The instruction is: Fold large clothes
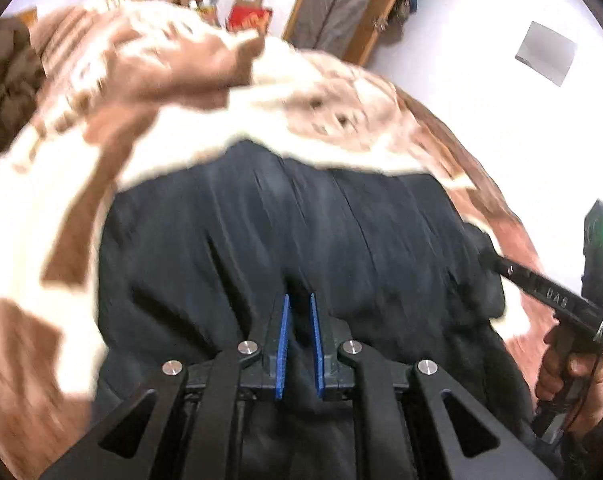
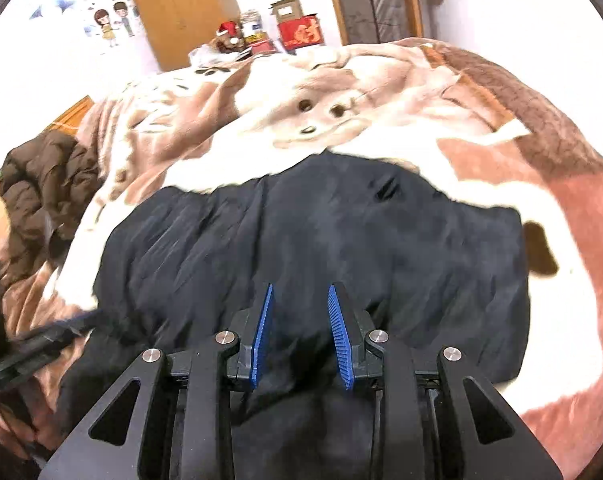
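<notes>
A large black garment [image 1: 293, 232] lies spread on a bed covered by a brown and white blanket [image 1: 61, 184]; it also shows in the right wrist view [image 2: 321, 232]. My left gripper [image 1: 299, 300] hovers over the garment's near part with its blue pads a narrow gap apart and nothing between them. My right gripper [image 2: 300, 292] is open above the garment's near edge, empty. The right gripper also shows at the right of the left wrist view [image 1: 491, 260], its tip at the garment's right edge. The left gripper's body shows at the left of the right wrist view [image 2: 33, 344].
A dark brown puffy coat [image 2: 49, 184] lies on the bed's left side. Boxes and jars [image 2: 285, 28] stand beyond the bed by a wooden wardrobe [image 2: 181, 12] and a door frame [image 2: 381, 0]. The blanket [image 2: 501, 152] surrounds the garment on all sides.
</notes>
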Tool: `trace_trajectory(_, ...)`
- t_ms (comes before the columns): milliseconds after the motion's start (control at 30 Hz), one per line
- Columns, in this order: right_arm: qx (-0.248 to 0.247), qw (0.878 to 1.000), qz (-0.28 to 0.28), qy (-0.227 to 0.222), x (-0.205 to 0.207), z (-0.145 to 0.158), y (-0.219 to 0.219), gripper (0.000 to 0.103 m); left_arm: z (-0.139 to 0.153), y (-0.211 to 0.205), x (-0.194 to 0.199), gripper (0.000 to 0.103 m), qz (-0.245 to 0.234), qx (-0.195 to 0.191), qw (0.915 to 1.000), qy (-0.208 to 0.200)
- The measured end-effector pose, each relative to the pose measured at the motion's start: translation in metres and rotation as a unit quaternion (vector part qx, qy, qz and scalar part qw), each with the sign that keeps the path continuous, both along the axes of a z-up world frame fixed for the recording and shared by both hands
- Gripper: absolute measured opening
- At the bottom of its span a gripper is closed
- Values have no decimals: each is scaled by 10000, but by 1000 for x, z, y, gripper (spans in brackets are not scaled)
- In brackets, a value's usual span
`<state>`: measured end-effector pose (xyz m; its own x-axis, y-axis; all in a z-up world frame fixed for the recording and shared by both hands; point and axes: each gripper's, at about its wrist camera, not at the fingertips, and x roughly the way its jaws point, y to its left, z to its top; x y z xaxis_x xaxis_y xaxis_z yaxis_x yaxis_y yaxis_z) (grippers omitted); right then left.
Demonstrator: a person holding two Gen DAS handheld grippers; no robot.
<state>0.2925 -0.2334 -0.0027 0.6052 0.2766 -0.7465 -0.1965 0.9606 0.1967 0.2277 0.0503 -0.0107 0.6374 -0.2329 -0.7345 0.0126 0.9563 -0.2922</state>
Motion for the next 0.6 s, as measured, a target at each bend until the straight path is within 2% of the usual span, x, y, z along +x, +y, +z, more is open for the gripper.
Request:
trace_trajectory(100, -217, 9986, -184, 439, 27, -29, -11, 29, -10, 10, 35, 20, 362, 309, 9988, 83)
trace_trajectory(133, -217, 9979, -191, 586, 32, -38, -17, 30, -22, 19, 47, 20, 538, 311, 9976, 308)
trace_trajectory(167, -83, 9972, -171, 727, 35, -52, -21, 30, -33, 26, 54, 20, 583, 146, 9972, 452)
trace_trajectory(233, -27, 9970, -162, 761, 34, -67, -20, 30, -53, 30, 58, 20, 544, -40, 9968, 587)
trace_trajectory(333, -354, 9976, -123, 584, 30, -76, -13, 30, -68, 12, 53, 20, 379, 270, 9976, 513)
trace_trajectory(367, -438, 9974, -104, 561, 31, -77, -11, 30, -72, 6, 51, 20, 336, 411, 9975, 465)
trace_trajectory(433, -417, 9970, -126, 635, 34, -76, -11, 30, -74, 0, 53, 20, 339, 453, 9972, 498)
trace_trajectory(533, -253, 9968, -193, 734, 36, -57, -17, 30, -57, 9, 54, 20, 362, 275, 9969, 648)
trace_trajectory(600, -226, 9985, -204, 464, 35, -35, -16, 30, -41, 17, 54, 20, 343, 186, 9980, 488)
